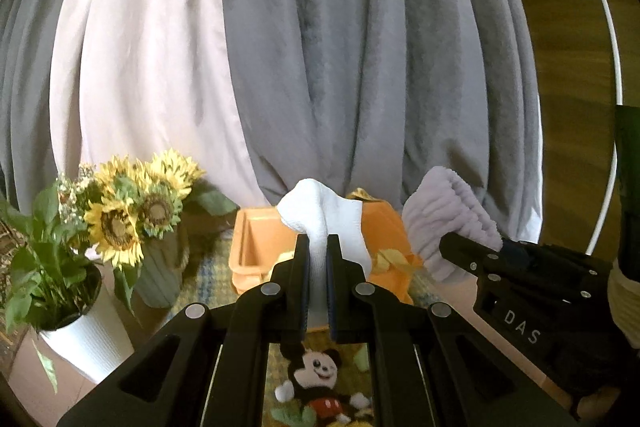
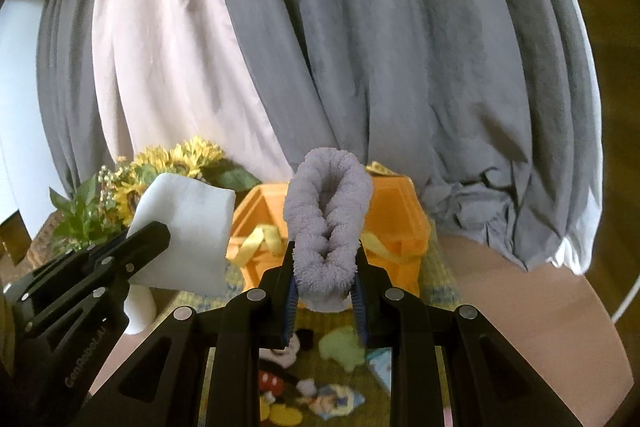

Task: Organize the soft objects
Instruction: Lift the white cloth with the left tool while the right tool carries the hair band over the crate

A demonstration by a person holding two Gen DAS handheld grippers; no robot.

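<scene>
My left gripper (image 1: 318,247) is shut on a white sock (image 1: 320,215) and holds it up in front of an orange bin (image 1: 252,247). My right gripper (image 2: 324,255) is shut on a fluffy lilac sock (image 2: 326,203), also raised before the orange bin (image 2: 396,223). In the left wrist view the right gripper (image 1: 460,243) shows at the right with the lilac sock (image 1: 448,215). In the right wrist view the left gripper (image 2: 156,227) shows at the left with the white sock (image 2: 188,223). Yellow fabric (image 2: 260,239) lies in the bin.
A Mickey Mouse plush (image 1: 320,383) lies on a patterned mat below the grippers, with a green soft toy (image 2: 344,347) beside it. Sunflowers in a vase (image 1: 140,215) and a white plant pot (image 1: 88,339) stand at the left. Grey and white curtains (image 1: 320,47) hang behind.
</scene>
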